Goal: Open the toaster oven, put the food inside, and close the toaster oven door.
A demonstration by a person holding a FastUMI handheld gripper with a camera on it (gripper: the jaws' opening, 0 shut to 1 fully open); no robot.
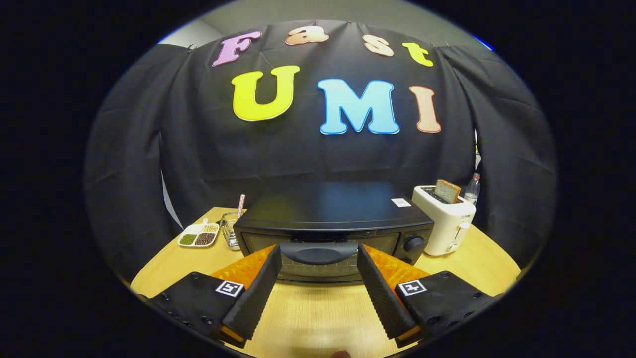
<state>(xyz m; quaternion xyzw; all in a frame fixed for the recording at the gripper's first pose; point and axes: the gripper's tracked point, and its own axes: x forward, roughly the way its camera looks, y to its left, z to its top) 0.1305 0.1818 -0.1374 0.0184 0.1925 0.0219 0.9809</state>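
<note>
A black toaster oven [330, 209] stands on the wooden table [318, 313] just ahead of me, its glass door up and shut. The door's dark handle [318, 252] runs along the top of the door. My gripper [319, 253] is open wide, and its two fingertips flank the two ends of that handle; I cannot tell if they touch it. A slice of toast [447, 191] sticks up out of a white pop-up toaster [445, 221] to the right of the oven.
Left of the oven sit a white divided dish [199, 235] of beans and a small wire basket [229, 229] with a striped stick in it. A plastic bottle [472, 188] stands behind the white toaster. Bare tabletop lies under the fingers.
</note>
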